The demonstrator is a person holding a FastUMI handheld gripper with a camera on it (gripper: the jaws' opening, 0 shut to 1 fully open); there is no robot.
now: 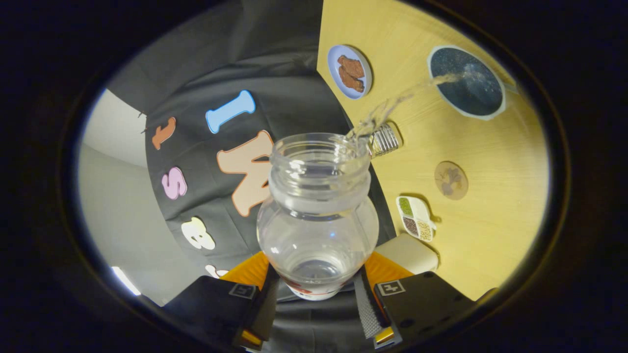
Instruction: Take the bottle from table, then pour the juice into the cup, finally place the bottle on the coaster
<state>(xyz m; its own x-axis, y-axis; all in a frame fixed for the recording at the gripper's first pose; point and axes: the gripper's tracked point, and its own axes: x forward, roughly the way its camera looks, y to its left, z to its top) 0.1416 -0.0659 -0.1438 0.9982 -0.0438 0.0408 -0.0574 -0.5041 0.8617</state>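
Right now the gripper [316, 284] is clenched on the clear bottle [318, 215], a finger pressed on each side of its lower body, so the bottle's long axis runs straight ahead of the fingers with its open mouth pointing away. The whole rig is tipped over hard, and a thin stream of juice [392, 105] arcs from the rim of the mouth across to the dark cup [466, 82], which sits on the yellow table [490, 220] well beyond the bottle's neck. Very little liquid looks left inside, so I'd judge the pour is close to finished. What matters for the next move is the round brown coaster [451, 180]: it lies on the table to the side of the bottle's mouth, between the cup and a small divided dish [416, 218], nearer the fingers than the cup is. The bottle would need righting before it travels there. A metal cap [385, 140] lies just past the mouth, and a blue plate [350, 71] sits farther off
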